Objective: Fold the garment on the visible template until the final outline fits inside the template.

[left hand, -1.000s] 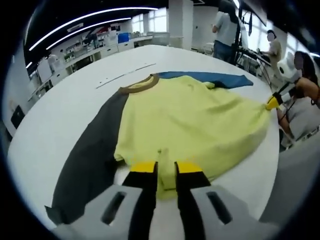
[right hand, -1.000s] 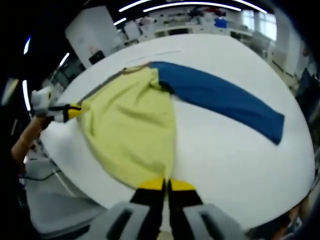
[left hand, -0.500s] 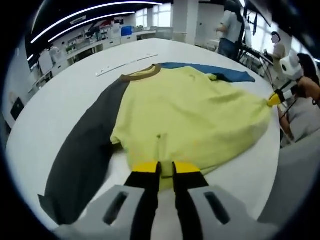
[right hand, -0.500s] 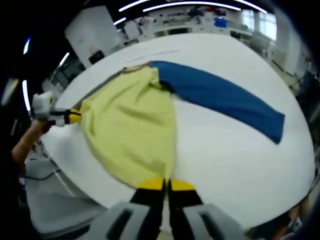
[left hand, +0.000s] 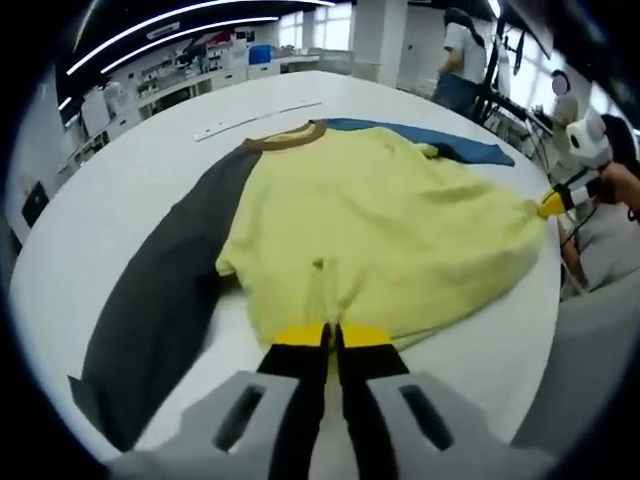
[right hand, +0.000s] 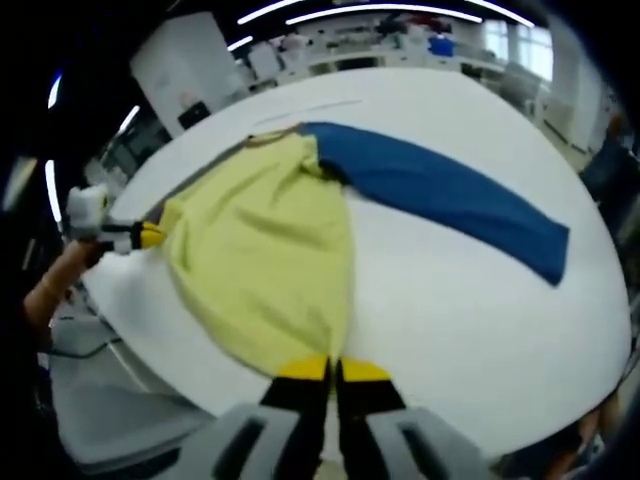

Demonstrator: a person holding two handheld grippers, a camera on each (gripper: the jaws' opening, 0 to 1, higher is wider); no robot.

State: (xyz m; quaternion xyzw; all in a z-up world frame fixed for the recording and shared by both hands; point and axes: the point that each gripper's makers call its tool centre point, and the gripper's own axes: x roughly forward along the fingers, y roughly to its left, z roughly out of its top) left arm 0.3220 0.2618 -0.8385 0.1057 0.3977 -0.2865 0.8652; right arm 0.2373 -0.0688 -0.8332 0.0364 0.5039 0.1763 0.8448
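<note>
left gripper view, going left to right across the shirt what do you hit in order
dark grey sleeve → yellow shirt body → the right gripper, its yellow jaws at the shirt's far right corner → a person at the table edge

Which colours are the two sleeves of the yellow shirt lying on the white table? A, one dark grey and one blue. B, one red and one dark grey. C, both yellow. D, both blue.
A: in the left gripper view the shirt has a dark grey sleeve stretched along one side and a blue sleeve on the other; the right gripper view shows the blue sleeve spread out on the table.
</note>
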